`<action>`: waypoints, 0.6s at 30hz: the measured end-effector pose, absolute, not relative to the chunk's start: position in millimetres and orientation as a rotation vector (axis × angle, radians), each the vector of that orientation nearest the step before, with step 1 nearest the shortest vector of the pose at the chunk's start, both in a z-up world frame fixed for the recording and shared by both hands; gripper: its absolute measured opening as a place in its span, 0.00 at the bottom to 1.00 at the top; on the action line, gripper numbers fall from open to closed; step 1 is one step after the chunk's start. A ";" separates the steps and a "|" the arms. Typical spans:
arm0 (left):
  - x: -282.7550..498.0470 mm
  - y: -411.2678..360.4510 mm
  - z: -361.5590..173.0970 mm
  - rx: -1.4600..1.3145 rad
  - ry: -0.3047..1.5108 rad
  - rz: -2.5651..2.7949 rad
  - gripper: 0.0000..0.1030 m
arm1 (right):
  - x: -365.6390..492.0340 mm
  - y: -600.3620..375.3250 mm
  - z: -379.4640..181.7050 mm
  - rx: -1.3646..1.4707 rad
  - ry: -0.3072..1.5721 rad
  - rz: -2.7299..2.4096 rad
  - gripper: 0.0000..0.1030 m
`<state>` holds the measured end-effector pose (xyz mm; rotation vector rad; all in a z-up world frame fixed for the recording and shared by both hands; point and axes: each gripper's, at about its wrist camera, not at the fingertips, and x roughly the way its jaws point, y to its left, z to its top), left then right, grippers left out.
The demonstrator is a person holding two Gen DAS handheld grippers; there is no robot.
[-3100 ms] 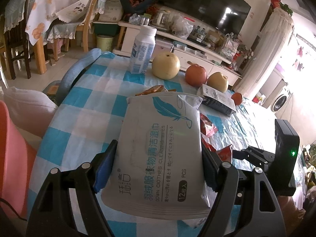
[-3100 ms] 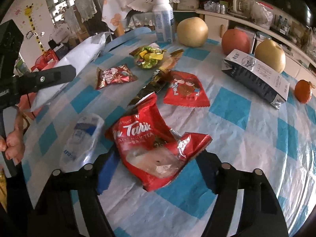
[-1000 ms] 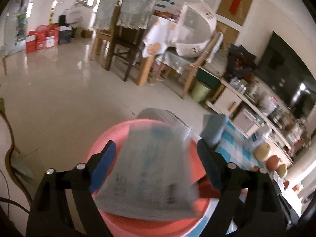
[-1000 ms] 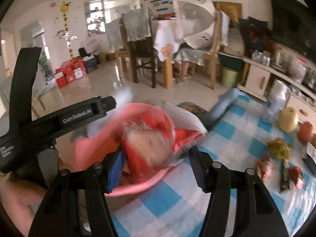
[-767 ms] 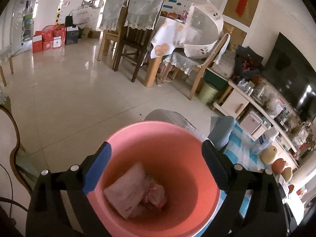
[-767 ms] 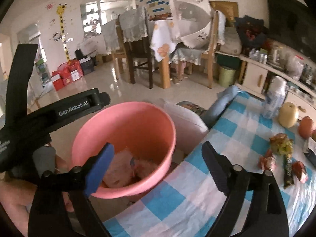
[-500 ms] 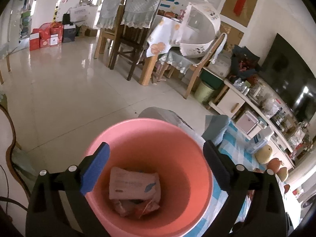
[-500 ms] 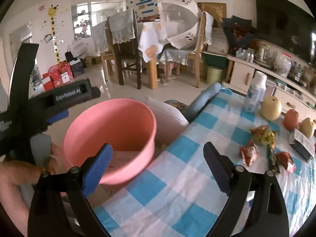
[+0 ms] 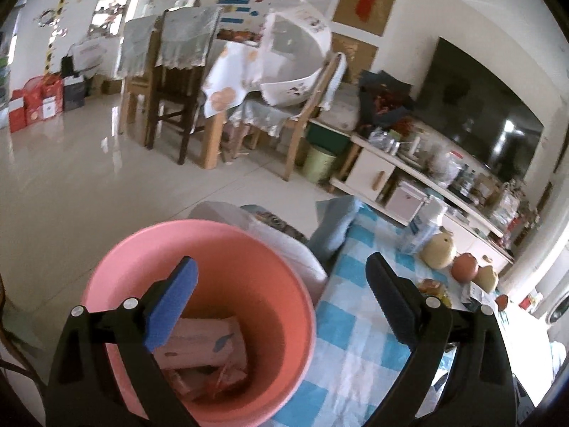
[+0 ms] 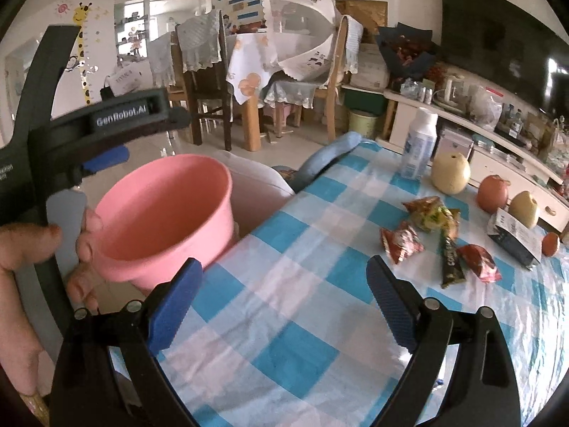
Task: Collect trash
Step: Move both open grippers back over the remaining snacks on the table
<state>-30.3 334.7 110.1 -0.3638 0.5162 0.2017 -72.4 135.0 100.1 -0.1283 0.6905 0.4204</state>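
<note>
My left gripper (image 9: pixel 281 277) stood wide, its jaws having just finished spreading, with nothing between the pads. It hung over the pink bucket (image 9: pixel 106 277), whose rim filled the view from about seven to nine o'clock. Down inside, at roughly six o'clock, lay the white wipes pack (image 9: pixel 202 338) on top of a crumpled red wrapper (image 9: pixel 220 377).

My right gripper (image 10: pixel 284 281) was likewise spread apart and empty, its jaws also just opened, and it pointed over the blue-and-white checked tablecloth (image 10: pixel 284 338). From that view the pink bucket sat at nine o'clock, off the table's edge, with my left hand (image 10: pixel 21 249) wrapped around the other tool's handle beside it.

More trash was on the cloth at about three o'clock: a red snack wrapper (image 10: pixel 402 242), a green and yellow crumpled packet (image 10: pixel 432 213), a dark stick sachet (image 10: pixel 450 256) and another red packet (image 10: pixel 476 256), all lying close together. A dark carton (image 10: pixel 515 238) lay just beyond them. Toward one and two o'clock stood a white bottle (image 10: pixel 418 146), a pale pear (image 10: pixel 450 172), a reddish apple (image 10: pixel 492 192) and a second pear (image 10: pixel 522 208).
</note>
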 end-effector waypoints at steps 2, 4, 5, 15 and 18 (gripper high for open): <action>-28.4 325.8 110.9 -0.345 0.511 0.187 0.93 | -73.3 128.3 99.4 -0.126 0.692 0.410 0.92; -26.9 317.8 111.2 -0.328 0.509 0.175 0.93 | -73.9 119.2 98.2 -0.113 0.693 0.400 0.92; -25.8 312.0 111.3 -0.314 0.508 0.169 0.93 | -73.7 115.1 97.8 -0.106 0.696 0.396 0.92; -16.5 266.2 109.4 -0.195 0.529 0.100 0.93 | -75.5 77.7 97.1 -0.058 0.688 0.374 0.92; -13.1 249.3 107.5 -0.149 0.541 0.080 0.93 | -75.1 66.2 97.4 -0.050 0.686 0.365 0.92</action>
